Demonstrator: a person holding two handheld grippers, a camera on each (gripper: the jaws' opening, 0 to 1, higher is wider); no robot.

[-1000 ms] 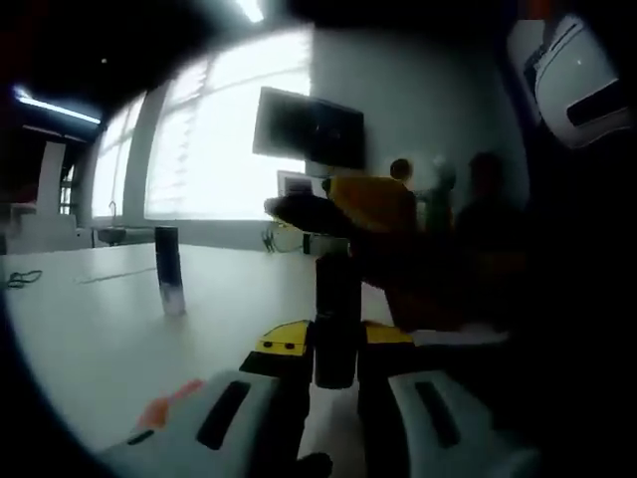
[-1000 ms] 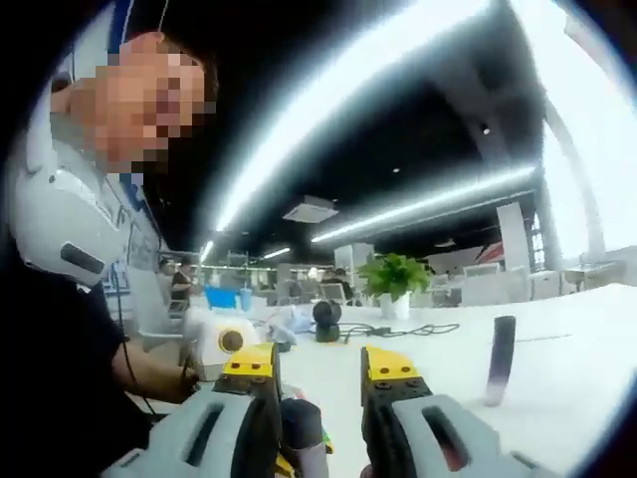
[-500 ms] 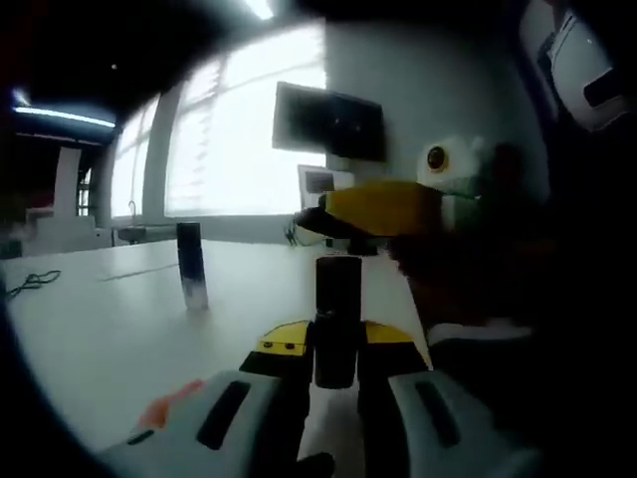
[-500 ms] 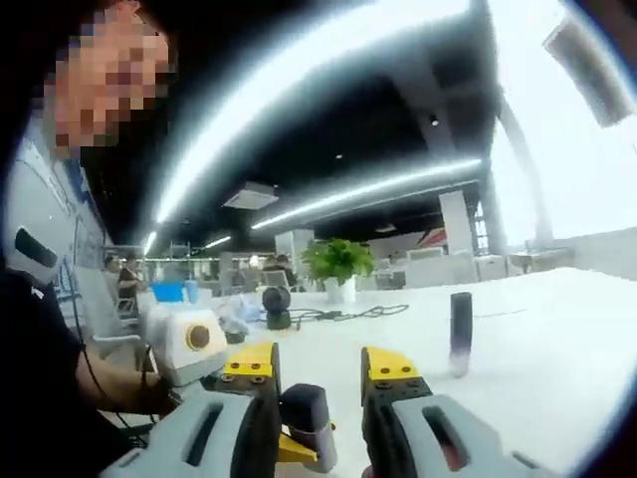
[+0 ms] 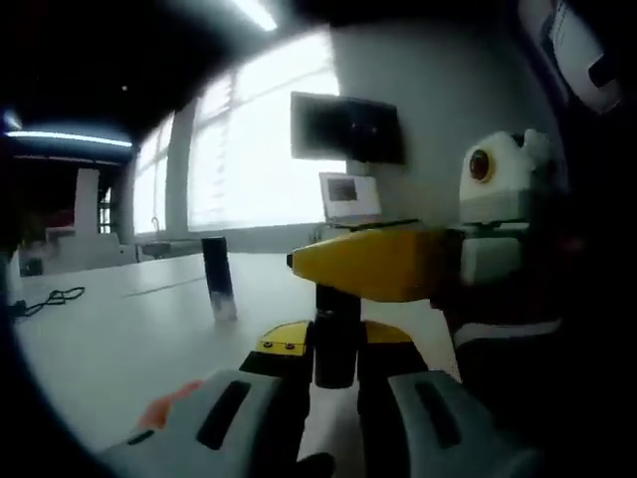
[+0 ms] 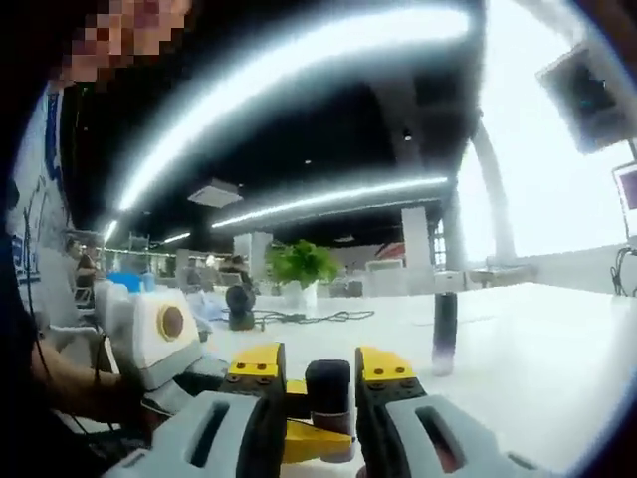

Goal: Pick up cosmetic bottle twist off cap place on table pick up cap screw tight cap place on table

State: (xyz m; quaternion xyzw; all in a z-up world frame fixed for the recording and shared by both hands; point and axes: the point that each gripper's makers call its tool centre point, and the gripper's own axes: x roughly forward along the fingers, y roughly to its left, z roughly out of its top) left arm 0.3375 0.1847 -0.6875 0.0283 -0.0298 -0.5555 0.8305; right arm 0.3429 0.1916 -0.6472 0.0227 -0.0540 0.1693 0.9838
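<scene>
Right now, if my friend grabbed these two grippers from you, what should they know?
Left hand-held gripper: shut on the dark cosmetic bottle, held upright above the white table.
Right hand-held gripper: its jaws sit on either side of the cap at the bottle's top; I can't tell whether they have closed on it.
A second dark bottle stands on the table, untouched.
Done: bottle picked up.
Left: whether the cap is coming off or going back on isn't clear, so check it. In the end the capped bottle goes back on the table.

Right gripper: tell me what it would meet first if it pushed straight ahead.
The dark cap of the cosmetic bottle, already between the right gripper jaws. Beyond that, probably the white table; depth is unclear.
</scene>
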